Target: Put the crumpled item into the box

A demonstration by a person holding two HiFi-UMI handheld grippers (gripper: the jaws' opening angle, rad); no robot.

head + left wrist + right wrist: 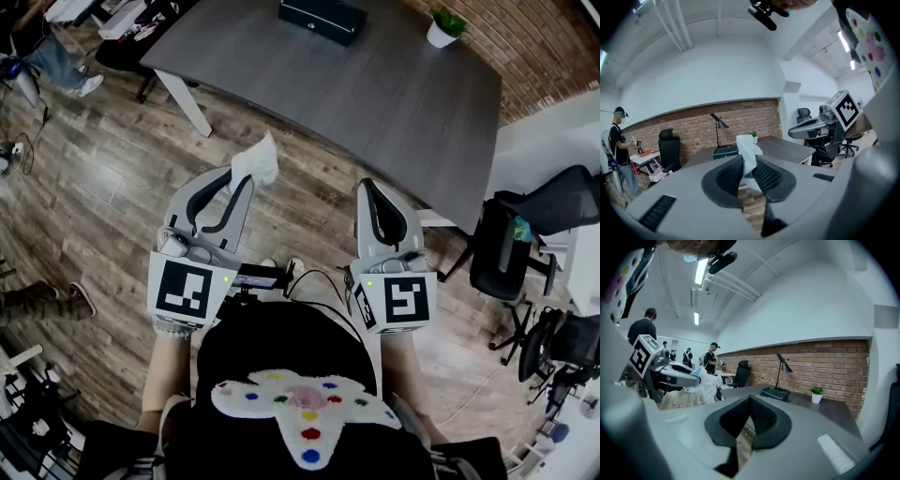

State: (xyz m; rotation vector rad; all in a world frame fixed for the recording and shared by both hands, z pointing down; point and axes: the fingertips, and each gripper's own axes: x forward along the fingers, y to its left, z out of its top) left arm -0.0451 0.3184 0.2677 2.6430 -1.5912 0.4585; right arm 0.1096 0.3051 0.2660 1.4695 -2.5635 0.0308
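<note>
Pinching one crumpled item [259, 163], the left gripper [241, 179] faces one apparently closed box [322, 19].

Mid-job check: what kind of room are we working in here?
Most likely an open office or lab workspace. There is a large grey desk with a desk lamp, rolling office chairs beside it, and a brick wall behind.

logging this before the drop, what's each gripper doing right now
Left gripper: closed on the crumpled white item.
Right gripper: closed, nothing between its jaws.
</note>
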